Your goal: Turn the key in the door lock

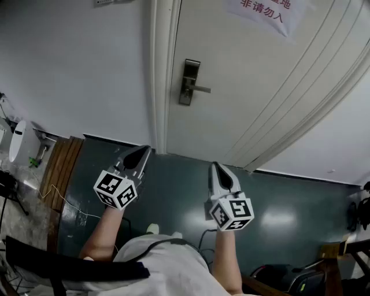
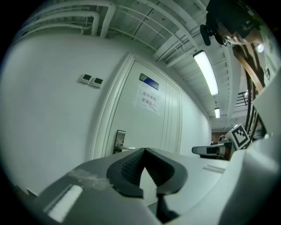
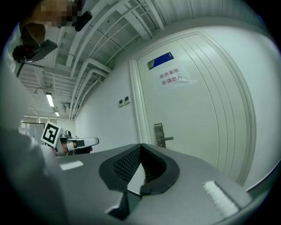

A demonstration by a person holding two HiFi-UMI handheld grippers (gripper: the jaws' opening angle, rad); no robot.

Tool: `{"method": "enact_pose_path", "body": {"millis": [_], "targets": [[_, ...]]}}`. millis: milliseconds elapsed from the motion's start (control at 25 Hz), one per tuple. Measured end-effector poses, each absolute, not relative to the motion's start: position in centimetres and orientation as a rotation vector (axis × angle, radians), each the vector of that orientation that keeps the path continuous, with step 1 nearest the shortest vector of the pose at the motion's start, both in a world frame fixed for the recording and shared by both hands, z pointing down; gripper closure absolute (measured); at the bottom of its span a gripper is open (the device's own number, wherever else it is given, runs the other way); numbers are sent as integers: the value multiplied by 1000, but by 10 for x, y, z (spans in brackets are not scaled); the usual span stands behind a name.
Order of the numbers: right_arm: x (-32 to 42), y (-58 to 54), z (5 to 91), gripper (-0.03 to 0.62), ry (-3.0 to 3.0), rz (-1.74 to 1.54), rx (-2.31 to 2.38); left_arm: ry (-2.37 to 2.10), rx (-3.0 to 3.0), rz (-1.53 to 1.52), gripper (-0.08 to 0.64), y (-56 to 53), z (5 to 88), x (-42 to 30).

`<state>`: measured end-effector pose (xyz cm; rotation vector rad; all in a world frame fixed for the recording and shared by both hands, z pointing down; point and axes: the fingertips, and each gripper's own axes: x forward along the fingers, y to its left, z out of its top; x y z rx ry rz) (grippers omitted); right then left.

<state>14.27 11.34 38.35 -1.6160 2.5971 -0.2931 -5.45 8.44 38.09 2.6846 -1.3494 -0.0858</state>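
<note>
Left gripper (image 1: pixel 141 152) is holding level, jaws closed tip to tip, gripping nothing. Its own view is cutting off the lower part of the lock (image 2: pixel 119 141) behind the gripper body. The lock (image 1: pixel 189 82) is sitting on the door (image 1: pixel 260 87), ahead of both grippers and well apart from them, lever pointing right. I can't make out a key, the lock is too small in every view. Right gripper (image 1: pixel 215 168) is also holding level, jaws fully closed, nothing between. Its view is showing the lock (image 3: pixel 161 135) just past the tips. The sign (image 1: pixel 263 14) is getting clipped by the head view's top edge.
</note>
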Motion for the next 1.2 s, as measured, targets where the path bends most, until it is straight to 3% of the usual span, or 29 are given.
{"method": "enact_pose_path", "body": {"millis": [1200], "targets": [[207,128,419,588,2598,-368,-1624,-1408,2635,-44,555,91,401,-18]]}}
